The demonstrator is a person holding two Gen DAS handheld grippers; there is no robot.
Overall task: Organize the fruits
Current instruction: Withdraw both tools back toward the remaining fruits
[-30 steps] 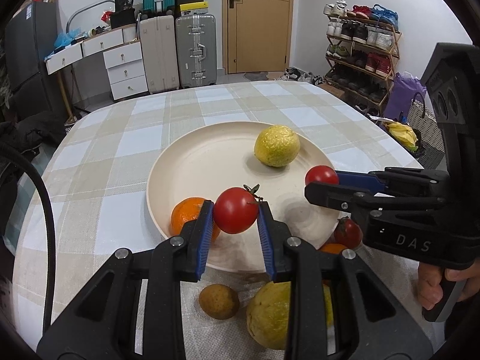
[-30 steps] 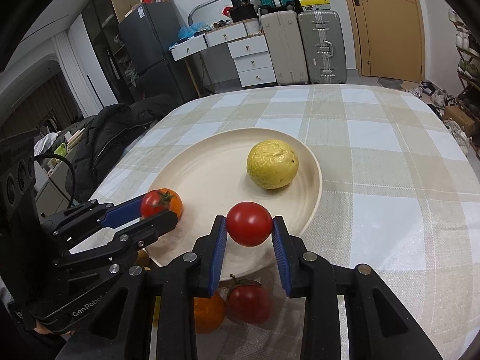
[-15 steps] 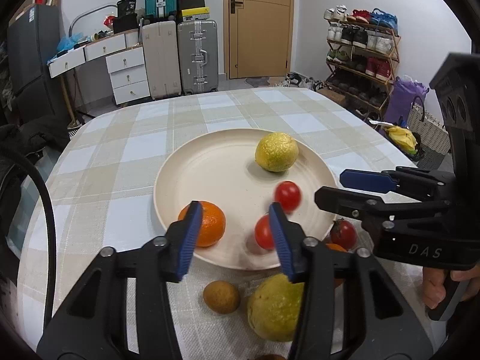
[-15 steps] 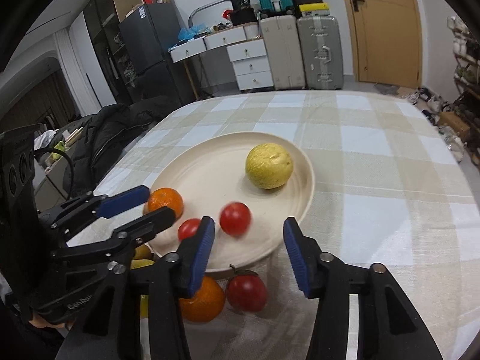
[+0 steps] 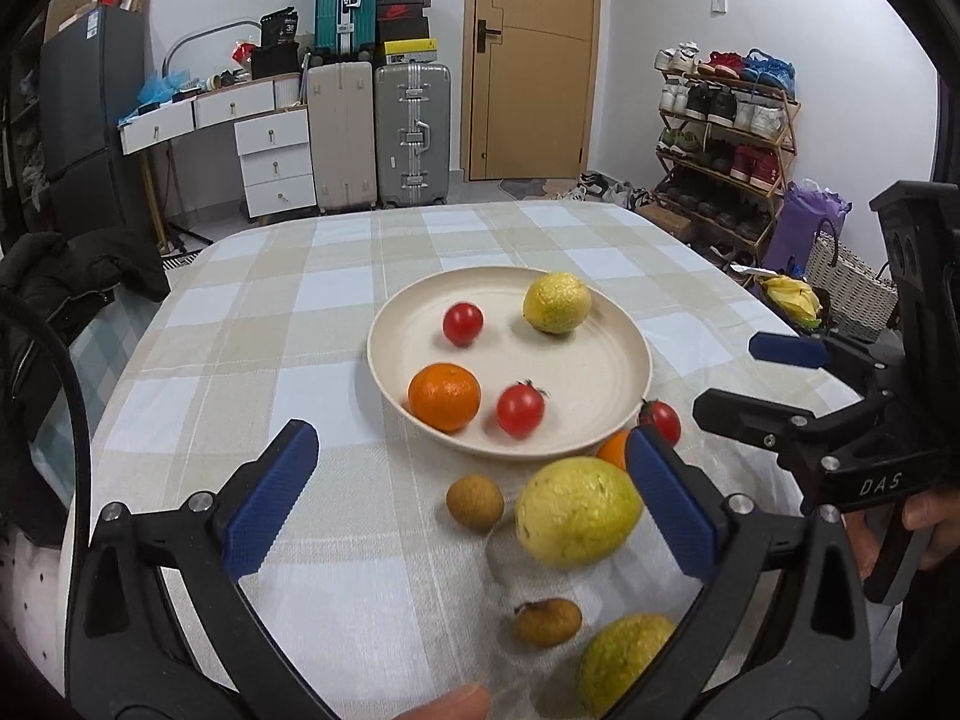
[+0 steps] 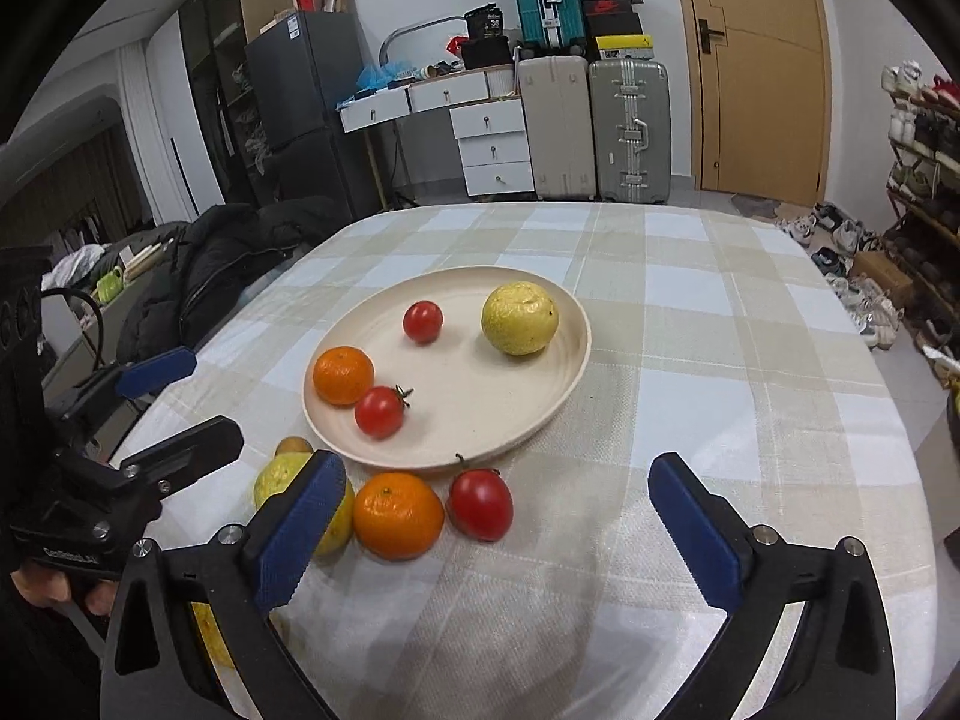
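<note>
Cream, round, shallow plate (image 6: 573, 360) on a beige-and-white checked tablecloth (image 6: 720, 360); contents: one large knobbly yellow citrus (image 6: 519, 318) at the far right, one small red tomato (image 6: 422, 321) far left of it, one orange mandarin (image 6: 342, 375) at the left rim, one red stemmed tomato (image 6: 380, 411) near it.

Outside the plate, near edge: second orange mandarin (image 6: 398, 515); larger red tomato (image 6: 481, 504) just beside it, close to the rim; big yellow citrus (image 5: 577, 510); round brown longan-like fruit (image 5: 474, 503); second brown fruit (image 5: 548, 621); another yellow-green citrus (image 5: 621, 654) nearest of all.

Tally, as a judgement: four placed, six left; task under half done.

Left gripper (image 5: 471, 504): blue-padded fingers opening wide, pinching nothing, though loose fruit shows on the cloth between them. Right gripper (image 6: 510, 531): fingers likewise opening, empty, the loose mandarin and tomato lying beyond them.

Hindrances: loose fruit crowded together, so a finger may nudge a neighbour; round fruit on the plate may roll.

Surroundings: suitcases (image 6: 594, 126), white drawers (image 6: 495, 144), wooden door (image 6: 759, 60), shoe rack (image 5: 726, 138), dark coat (image 6: 240, 258) at the left.
</note>
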